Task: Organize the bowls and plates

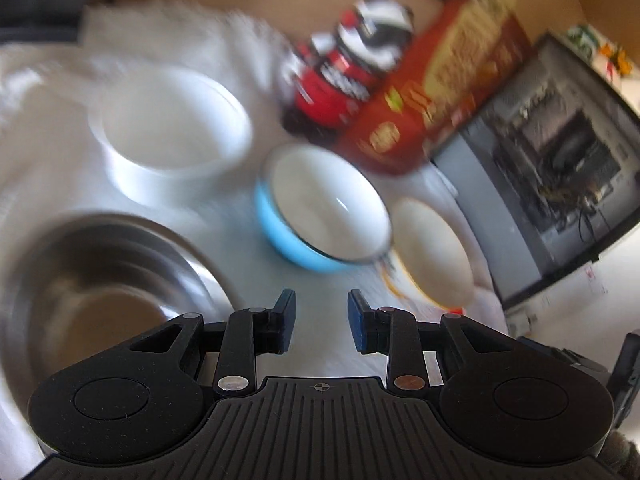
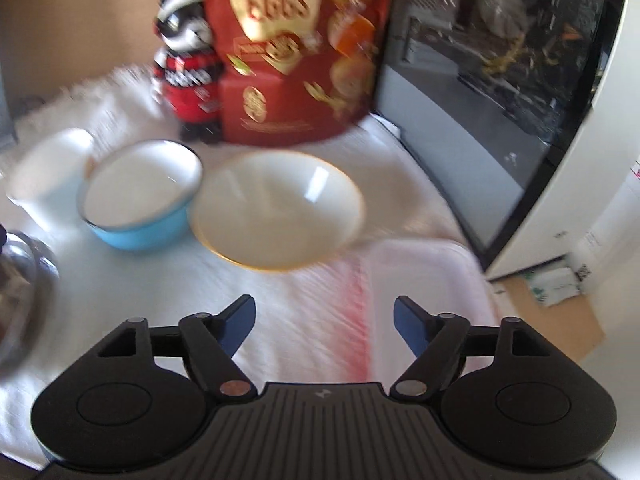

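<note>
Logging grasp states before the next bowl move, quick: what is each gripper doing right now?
Left gripper: open, nothing between its jaws.
Right gripper: open wide, holding nothing.

A brushed metal sheen is shown by the steel bowl [image 1: 108, 292]; a glossy enamel finish by the blue bowl [image 1: 320, 208]; fluffy cloth [image 2: 304, 320] lies beneath.

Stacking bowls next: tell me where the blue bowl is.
In both views the blue bowl sits mid-table, between the white tub and the cream bowl, before the red box.
</note>
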A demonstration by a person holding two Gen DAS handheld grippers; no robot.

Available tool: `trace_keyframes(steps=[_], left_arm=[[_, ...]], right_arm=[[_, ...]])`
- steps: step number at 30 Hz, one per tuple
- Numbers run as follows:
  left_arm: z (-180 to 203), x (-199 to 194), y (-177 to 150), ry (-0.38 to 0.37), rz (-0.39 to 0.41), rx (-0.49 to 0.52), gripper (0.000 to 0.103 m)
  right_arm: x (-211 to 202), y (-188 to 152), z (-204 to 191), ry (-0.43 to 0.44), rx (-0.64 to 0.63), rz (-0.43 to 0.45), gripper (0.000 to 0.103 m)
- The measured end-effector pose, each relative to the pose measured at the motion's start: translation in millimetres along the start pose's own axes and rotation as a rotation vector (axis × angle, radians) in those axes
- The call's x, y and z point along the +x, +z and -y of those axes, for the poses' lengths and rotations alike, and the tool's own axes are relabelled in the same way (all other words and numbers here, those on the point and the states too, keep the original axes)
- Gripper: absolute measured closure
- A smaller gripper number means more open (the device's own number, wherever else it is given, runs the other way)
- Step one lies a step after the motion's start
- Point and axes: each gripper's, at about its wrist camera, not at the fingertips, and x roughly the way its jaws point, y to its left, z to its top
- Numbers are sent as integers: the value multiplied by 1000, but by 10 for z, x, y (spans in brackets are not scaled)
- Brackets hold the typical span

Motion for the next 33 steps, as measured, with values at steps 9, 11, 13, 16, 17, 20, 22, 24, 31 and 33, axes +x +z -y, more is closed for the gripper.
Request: trace_keyframes(steps=[9,11,13,16,17,20,22,24,31,33], left_arm=[[1183,1126,-287,-144,-232,125,72],[1342,1369,-350,-143,-261,139,72],[1452,1594,-408,-128,-277,143,72],[1551,1857,-481,-119,-315,123,78],[1583,1909,-496,-128,-327,118,81],[1670,2029,-530,-153,-369,102,84],[1740,2092,-543,-162,-383,105,84],[1777,2109,-550,-159,-390,115,84],[1577,1515,-515,-196,-349,100,83],[1409,1222,-457,-176,-278,74,82]], right_arm=[[359,-124,907,33,59,-80,24],[452,-135,1126,16,98,-86,26],[563,-137,1297,44,116,-120,44],[722,-171,1443,72,119,-146,57],[766,-185,1475,79,121,-151,65],[844,-225,1581,130,157,-184,77],[874,-220,1653,145,173,-191,77],[864,-203,1703,134,167,-178,77],[609,-165,1510,35,-110,-48,76],[462,-130,1427,95,-169,-11,76]])
